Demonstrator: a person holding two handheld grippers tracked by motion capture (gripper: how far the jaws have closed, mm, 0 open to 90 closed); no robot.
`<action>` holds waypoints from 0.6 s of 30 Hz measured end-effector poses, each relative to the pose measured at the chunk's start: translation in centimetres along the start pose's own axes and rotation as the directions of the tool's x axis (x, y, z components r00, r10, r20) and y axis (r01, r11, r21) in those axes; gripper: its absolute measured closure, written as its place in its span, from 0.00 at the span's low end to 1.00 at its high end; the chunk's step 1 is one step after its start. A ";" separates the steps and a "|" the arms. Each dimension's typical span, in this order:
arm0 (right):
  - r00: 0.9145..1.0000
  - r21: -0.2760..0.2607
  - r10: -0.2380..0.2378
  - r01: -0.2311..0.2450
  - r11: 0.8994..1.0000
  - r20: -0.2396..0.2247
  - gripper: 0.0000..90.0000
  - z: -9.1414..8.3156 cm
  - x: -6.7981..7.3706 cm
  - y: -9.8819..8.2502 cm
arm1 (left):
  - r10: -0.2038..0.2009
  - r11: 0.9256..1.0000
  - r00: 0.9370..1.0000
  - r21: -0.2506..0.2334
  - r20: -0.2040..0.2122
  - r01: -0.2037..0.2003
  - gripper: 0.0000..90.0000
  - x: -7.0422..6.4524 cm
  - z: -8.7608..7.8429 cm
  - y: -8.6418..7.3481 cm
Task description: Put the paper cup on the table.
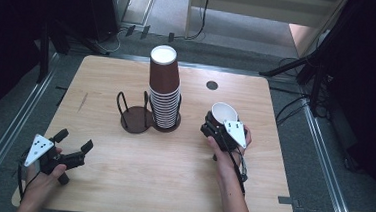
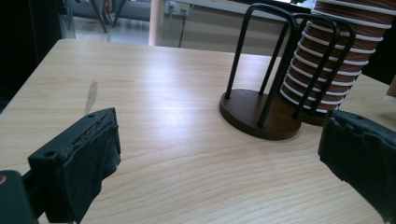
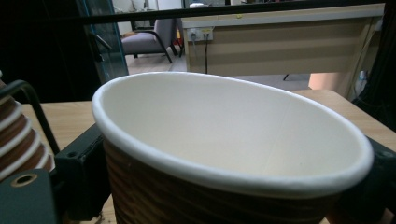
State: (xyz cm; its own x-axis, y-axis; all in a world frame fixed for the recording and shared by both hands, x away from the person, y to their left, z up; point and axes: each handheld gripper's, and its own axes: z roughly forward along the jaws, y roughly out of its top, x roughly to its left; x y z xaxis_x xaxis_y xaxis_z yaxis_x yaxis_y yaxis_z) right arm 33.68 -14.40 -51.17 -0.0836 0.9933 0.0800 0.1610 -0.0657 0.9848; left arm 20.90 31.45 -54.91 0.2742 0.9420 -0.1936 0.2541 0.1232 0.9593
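So the right gripper (image 1: 220,124) is clamped on a paper cup (image 1: 223,111), mouth up; the empty holder (image 1: 136,118) sits off to its left, nearer the wide-open left gripper (image 1: 75,146).

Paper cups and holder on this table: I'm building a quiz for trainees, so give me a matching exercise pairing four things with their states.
Things:
1. left claw
2. right claw
3. cup stack
4. empty wire holder

States:
A. upside down, in a wire holder
B. shut on a single cup
C. open, holding nothing
D. stands left of the stack, no cups inside

Pairs: 1-C, 2-B, 3-A, 4-D
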 end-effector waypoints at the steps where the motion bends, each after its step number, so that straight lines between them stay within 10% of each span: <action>1: 1.000 0.002 -0.010 0.010 1.000 0.005 0.10 0.2 0.0 0.0 | 0.000 1.000 1.000 0.003 -0.002 0.000 0.00 0.1 -0.1 0.0; 18: 0.991 -0.023 -0.104 0.106 0.994 0.084 0.10 2.1 -0.1 -0.7 | -0.003 1.000 0.999 0.011 -0.041 0.003 0.00 1.3 -1.1 -0.2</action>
State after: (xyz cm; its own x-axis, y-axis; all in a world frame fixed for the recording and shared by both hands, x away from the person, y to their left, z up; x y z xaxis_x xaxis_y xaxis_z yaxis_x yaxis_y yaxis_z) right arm 35.60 -14.29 -52.21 -0.0171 0.9992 -0.0360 0.1282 0.0379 0.9910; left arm 20.23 32.95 -55.08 0.2349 0.9537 -0.1877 0.2656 0.1228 0.9562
